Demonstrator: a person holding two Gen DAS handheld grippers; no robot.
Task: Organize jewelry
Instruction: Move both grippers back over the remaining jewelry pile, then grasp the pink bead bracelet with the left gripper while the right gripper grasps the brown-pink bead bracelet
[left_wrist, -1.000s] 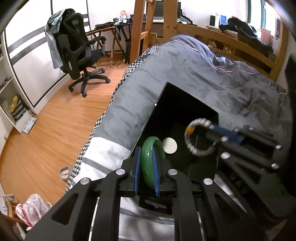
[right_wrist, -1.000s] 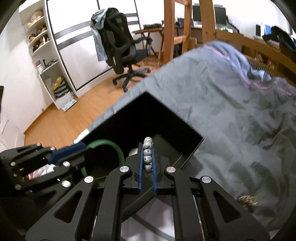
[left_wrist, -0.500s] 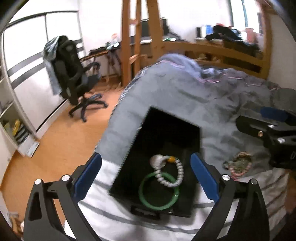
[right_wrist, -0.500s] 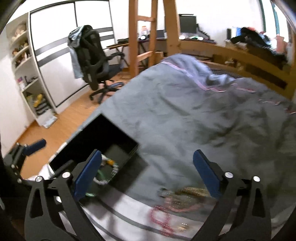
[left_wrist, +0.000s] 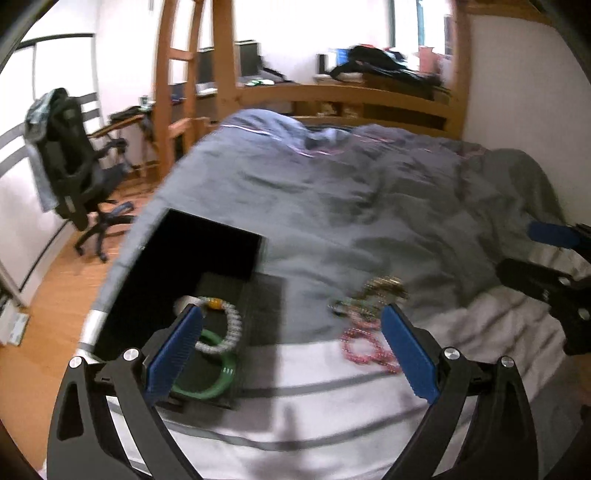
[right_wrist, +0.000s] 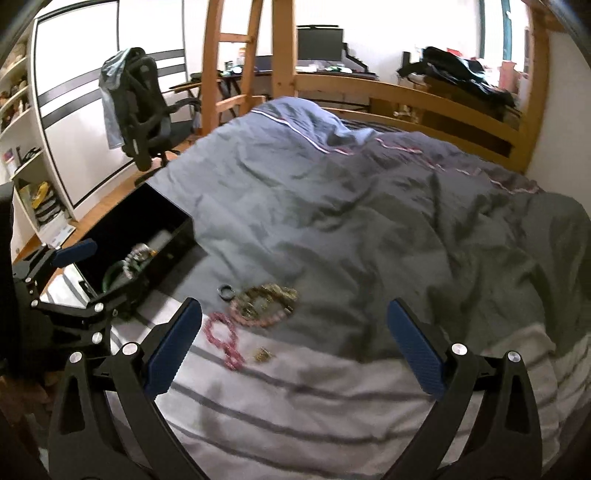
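On the left of the bed sits the black box, with its lid standing up at the back. Inside it lie a green bangle and a white bead bracelet, one partly on top of the other. The left gripper hangs above the near edge of the box with its jaws wide apart and nothing between them. A bit to the right, on the blanket just beside the box, is the pile that is not put away yet: a small dark ring, a gold chain heap, a pink bead string and a tiny gold bit. The right gripper is above that pile, also let go and empty, with the pile a little left of its middle. The job now looks like picking the next piece from the pile. To do it well, choose one piece only, maybe the pink string, since it lies at the near edge and a bit apart from the gold heap. Line the jaws up so the string runs across between the two blue pads. Come down slowly until the tips nearly press the blanket, then squeeze. The blanket is soft and wrinkly, so it could get pinched too. The chains touch each other, so lift slowly and watch that nothing else tags along. The picture is blurry, so I cannot tell if the pieces are tangled.
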